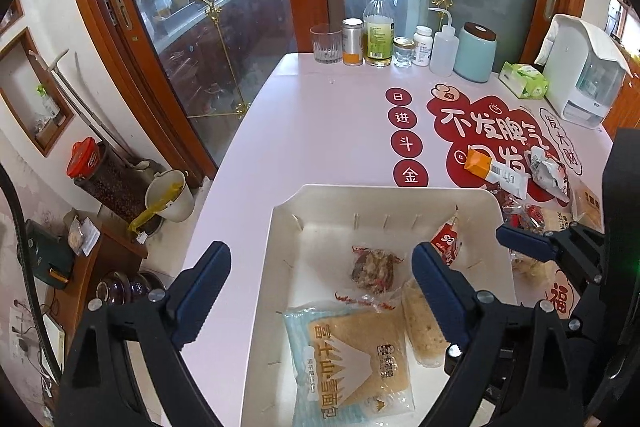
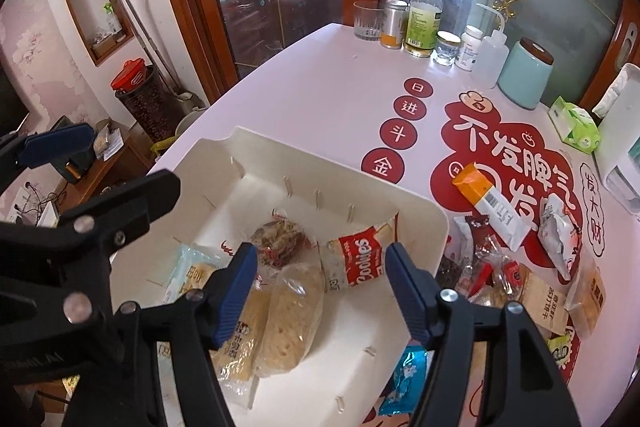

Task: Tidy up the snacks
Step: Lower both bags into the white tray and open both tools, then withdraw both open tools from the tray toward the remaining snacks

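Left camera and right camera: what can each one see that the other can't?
Only the left camera shows the yellow ladle in a pot on the floor. Only the right camera shows the blue wrapper beside the bin and the "Cookies" lettering on the red packet. Both show the white bin, the wrapped bread in it, and the orange-tipped packet on the table.
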A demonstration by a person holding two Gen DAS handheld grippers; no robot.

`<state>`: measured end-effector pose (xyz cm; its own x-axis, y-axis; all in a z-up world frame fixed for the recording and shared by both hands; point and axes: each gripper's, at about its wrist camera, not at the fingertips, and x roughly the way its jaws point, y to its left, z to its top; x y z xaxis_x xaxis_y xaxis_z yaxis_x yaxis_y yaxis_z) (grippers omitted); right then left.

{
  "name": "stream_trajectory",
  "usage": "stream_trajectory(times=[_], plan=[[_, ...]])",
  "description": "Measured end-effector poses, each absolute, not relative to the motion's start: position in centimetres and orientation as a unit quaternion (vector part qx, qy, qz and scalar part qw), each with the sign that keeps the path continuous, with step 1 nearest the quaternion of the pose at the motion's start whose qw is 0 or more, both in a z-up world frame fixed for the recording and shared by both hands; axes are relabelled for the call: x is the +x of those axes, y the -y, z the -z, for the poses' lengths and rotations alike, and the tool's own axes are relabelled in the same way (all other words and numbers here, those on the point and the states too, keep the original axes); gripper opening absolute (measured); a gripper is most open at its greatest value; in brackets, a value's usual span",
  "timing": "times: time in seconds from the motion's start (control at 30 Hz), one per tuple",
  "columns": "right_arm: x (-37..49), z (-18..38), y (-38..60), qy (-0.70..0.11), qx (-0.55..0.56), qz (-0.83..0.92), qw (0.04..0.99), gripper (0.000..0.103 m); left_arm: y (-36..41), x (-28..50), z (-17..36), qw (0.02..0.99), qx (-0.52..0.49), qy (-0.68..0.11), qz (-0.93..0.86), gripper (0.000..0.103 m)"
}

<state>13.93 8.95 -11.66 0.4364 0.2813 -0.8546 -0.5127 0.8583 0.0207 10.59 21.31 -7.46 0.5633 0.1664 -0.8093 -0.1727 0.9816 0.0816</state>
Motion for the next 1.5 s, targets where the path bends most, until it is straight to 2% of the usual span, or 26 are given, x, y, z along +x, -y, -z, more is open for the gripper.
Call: stream_trajectory(times=[0.87,1.2,1.5], plan=[[7.7,12.1,-3.1,-0.497,-0.096,-0.250,0.825,0.067,-16.3,5.7,7.5,0.874,0.007,-0.481,-0.072,0.091],[6.2,10.2,2.7,-0.479,-0.080,-0.240,0.841,0.067,-10.0,5.5,5.3,0.884,0.036,-0.466,-0.030,0.091],[7.6,10.0,11.2,-0.473,-0.035,-0.190,0.860,0.067,-1.2,8.0,4.8,0.883,0.080,-0.462,0.018,0.091]])
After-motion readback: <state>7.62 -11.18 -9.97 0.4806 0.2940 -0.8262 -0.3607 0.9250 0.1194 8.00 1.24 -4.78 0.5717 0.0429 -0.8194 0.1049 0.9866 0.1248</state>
